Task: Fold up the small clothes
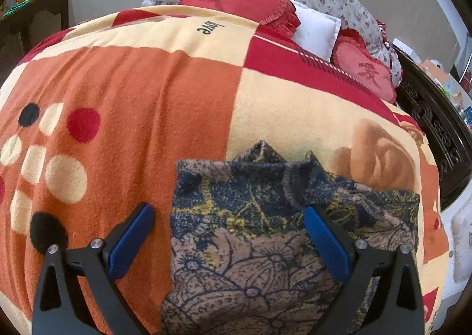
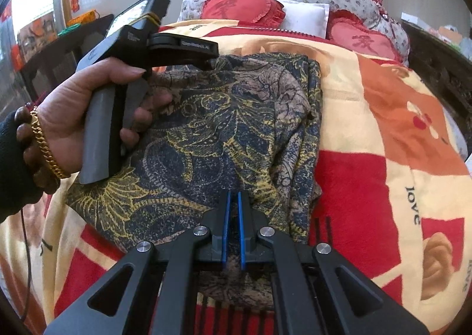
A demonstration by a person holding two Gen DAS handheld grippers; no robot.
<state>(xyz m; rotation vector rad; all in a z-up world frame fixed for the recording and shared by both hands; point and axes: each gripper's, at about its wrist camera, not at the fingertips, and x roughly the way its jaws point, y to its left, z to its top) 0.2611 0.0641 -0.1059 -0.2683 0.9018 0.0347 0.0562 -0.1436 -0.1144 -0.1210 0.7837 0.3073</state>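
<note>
Evidently a fold is under way. The patterned garment (image 2: pixel 224 128), blue, tan and yellow, lies on the blanket (image 2: pixel 368 163) of the bed, already doubled along its side at 3 o'clock in the right wrist view. The right gripper (image 2: pixel 232 205), at 6 o'clock in that view, is clenched, its blue pads nearly together over the near edge of the cloth; a fold of fabric seems to sit between them, though the pinch itself is hard to see. The left gripper (image 1: pixel 228 217) hangs released, its blue fingers spread wide over the garment's left part. One finger (image 1: pixel 320 234) is over the cloth and the other over the blanket at 8 o'clock; neither presses anything. In the right wrist view the person's left hand (image 2: pixel 88 116) holds that tool at 10 o'clock above the garment's far left corner.

Judging by this, the next move calls for the left gripper to close on its own edge. Then both can lift together and carry the near hem toward 12 o'clock, keeping the layers flat.
</note>
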